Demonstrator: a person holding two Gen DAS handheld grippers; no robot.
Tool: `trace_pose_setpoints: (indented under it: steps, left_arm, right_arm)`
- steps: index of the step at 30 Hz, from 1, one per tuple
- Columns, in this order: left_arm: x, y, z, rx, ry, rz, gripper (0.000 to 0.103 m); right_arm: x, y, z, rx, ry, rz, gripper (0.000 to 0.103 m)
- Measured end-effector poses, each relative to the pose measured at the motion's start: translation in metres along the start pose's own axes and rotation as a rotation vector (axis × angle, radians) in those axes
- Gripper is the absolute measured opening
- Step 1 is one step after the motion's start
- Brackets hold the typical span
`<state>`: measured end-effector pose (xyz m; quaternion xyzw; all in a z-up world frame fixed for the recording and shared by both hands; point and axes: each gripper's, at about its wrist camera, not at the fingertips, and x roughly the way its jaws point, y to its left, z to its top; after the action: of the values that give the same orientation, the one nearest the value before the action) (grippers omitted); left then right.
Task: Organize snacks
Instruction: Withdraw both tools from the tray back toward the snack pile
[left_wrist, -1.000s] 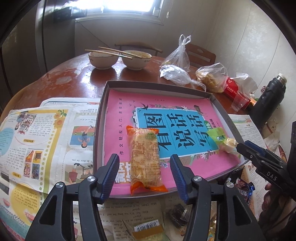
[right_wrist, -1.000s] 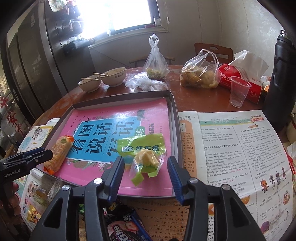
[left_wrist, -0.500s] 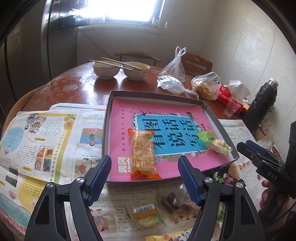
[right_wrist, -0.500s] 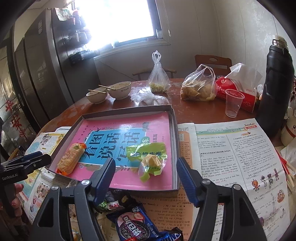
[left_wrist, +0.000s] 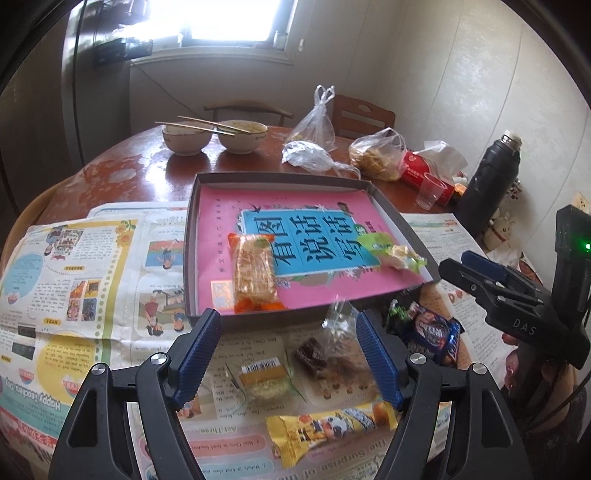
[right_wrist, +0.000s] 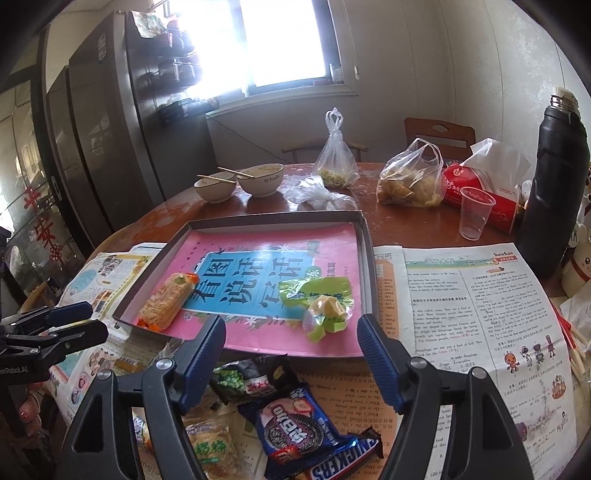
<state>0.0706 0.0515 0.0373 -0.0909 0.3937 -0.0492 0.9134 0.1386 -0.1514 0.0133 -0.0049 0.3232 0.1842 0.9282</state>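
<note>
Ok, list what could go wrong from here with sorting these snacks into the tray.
1. The green-wrapped candy lies close to the tray's near right edge; a nudge from the right claw might push it off.
2. The loose snacks overlap: the Oreo pack lies on the Snickers bar, so a grab may drag both.
3. Both claws, left claw included, have just been opening, with nothing between them, and work close together; they could collide.
</note>
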Motion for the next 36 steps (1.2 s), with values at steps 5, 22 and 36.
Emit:
trace_pose_setpoints:
  steps: [5, 22, 36]
  left_arm:
    - [-0.004, 0.001, -0.012, -0.008, 0.027, -0.013, 0.077]
    - [-0.018, -0.019, -0.043, 0.015, 0.084, -0.05, 0.077]
    - [-0.017, -0.028, -0.07, 0.008, 0.161, -0.099, 0.077]
  right_arm:
    - [-0.01, 0.006, -0.004, -0.013, -0.006, 0.009, 0.074]
    - [-0.031, 0.011, -0.018, -0.027, -0.008, 0.017, 0.075]
    - [-0.047, 0.02, -0.033, -0.045, -0.003, 0.036, 0.076]
